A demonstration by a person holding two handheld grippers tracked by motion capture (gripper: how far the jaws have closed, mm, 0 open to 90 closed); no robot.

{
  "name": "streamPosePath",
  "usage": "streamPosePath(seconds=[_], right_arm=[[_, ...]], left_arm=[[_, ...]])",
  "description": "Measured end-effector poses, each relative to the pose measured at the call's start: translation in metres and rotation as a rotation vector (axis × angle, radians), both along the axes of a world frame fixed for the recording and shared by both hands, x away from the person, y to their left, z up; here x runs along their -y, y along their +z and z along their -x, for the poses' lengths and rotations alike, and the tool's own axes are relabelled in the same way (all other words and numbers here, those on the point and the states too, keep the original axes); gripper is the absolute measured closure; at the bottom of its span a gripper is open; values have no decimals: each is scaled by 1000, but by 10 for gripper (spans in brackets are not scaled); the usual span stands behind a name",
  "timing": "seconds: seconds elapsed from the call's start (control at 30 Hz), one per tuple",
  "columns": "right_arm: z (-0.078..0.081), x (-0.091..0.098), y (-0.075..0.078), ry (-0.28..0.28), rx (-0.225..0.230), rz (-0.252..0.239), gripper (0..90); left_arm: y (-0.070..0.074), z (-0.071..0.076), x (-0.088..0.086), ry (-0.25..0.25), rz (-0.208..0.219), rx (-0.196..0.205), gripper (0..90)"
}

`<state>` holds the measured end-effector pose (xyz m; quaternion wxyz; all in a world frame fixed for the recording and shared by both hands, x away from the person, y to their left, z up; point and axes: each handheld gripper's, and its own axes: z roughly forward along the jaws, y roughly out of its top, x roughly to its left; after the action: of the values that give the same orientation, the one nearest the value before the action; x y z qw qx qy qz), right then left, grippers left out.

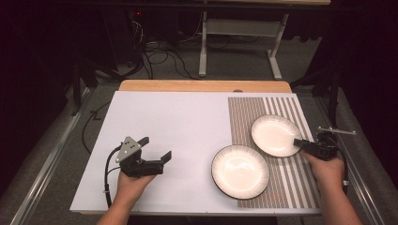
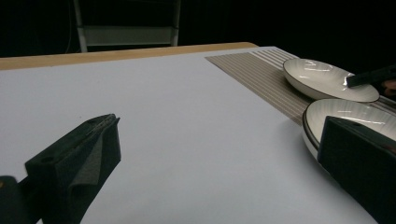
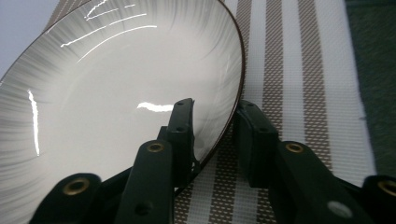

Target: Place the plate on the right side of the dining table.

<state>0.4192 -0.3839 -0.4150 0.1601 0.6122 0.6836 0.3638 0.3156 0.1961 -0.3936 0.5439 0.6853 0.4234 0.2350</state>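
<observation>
Jaws of the right gripper (image 3: 212, 135) straddle the rim of the far plate (image 3: 116, 93), one inside, one outside, parted with a gap at the outer one, so not clamping. That plate lies on the striped mat (image 1: 286, 178) by the table's right edge. From above, the near plate (image 1: 240, 171) lies just beside it, overlapping the mat's left edge. Well apart, the left gripper (image 1: 156, 149) gapes wide over bare white tabletop (image 1: 178, 122), holding nothing.

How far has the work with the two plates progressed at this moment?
Looks done: both plates sit on the table, the far plate on the striped mat. In hand: the right gripper straddles its rim, jaws slack. Left: the near plate overhangs the mat; the left gripper waits open.
</observation>
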Motion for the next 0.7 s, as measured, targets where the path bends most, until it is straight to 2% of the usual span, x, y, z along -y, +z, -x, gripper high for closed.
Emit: streamPosePath(seconds=[0.13,0.23,0.33,0.43,0.53,0.6,0.7], right_arm=[[9,-3,9,-2,76,61,531],[20,-11,15,43,154,76,445],[32,-22,23,88,231,104,360],[46,-33,32,125,294,86,286],[57,-44,40,170,346,34,168],[65,-54,44,201,374,10,133],[77,-71,49,250,423,22,7]], left_arm=[[1,1,-3,16,-34,7,0],[2,3,-5,19,-87,26,1],[4,5,-6,22,-102,36,1],[6,6,-9,31,-109,45,0],[7,7,-12,41,-117,54,0],[9,9,-15,49,-124,66,1],[12,11,-20,52,-126,75,1]])
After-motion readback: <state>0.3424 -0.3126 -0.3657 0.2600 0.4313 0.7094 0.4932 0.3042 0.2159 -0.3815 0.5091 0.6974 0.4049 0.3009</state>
